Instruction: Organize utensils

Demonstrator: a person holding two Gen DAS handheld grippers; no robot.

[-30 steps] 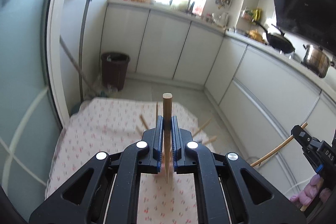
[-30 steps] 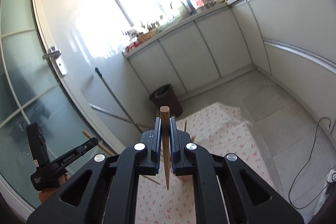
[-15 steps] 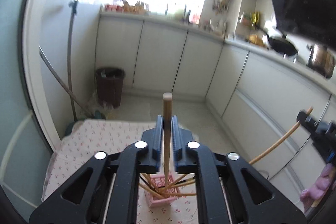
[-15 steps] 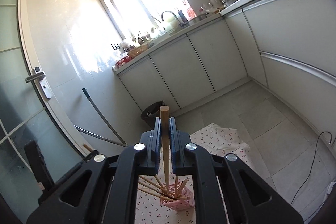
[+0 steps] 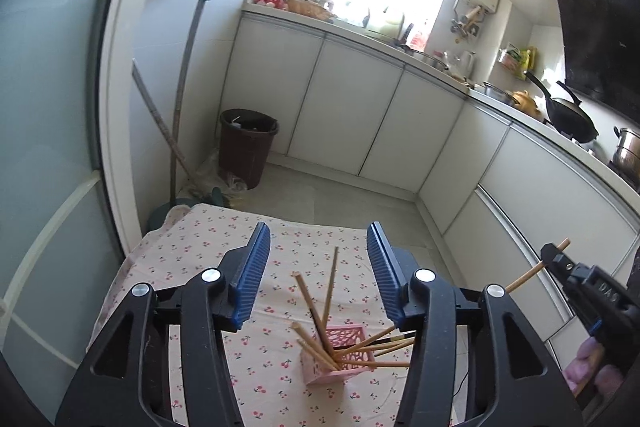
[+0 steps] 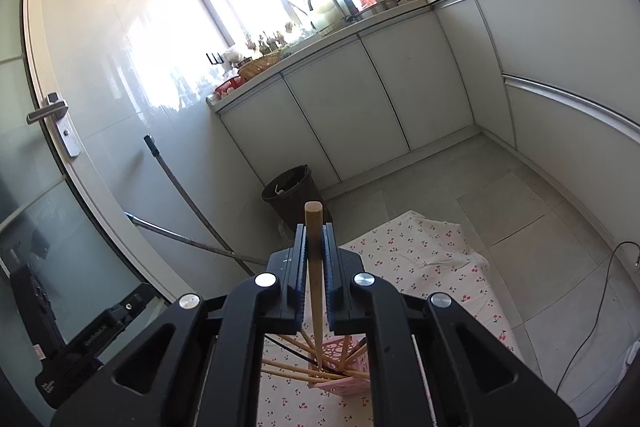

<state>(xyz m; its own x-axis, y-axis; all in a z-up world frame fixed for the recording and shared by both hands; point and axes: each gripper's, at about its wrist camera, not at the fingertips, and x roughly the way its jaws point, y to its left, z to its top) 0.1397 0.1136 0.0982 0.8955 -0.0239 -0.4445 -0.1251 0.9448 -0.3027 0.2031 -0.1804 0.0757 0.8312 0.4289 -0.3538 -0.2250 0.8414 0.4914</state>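
Observation:
A pink lattice holder (image 5: 340, 353) stands on a cherry-print cloth (image 5: 224, 251) and holds several wooden chopsticks (image 5: 330, 291) that fan out. My left gripper (image 5: 318, 269) is open and empty above the holder. My right gripper (image 6: 314, 267) is shut on a wooden chopstick (image 6: 313, 259), held upright with its lower tip inside the holder (image 6: 340, 383). The right gripper also shows at the right edge of the left wrist view (image 5: 556, 259), with the chopstick slanting down toward the holder.
A dark waste bin (image 5: 248, 147) stands by the white cabinets (image 5: 344, 115). A mop and a pole (image 5: 180, 115) lean on the wall at the left. A glass door (image 6: 48, 187) is on the left. A cable (image 6: 600, 307) lies on the tiled floor at the right.
My left gripper has opened and its chopstick now stands in the holder. Both grippers have come over the holder. The right gripper has lowered its chopstick tip into the holder.

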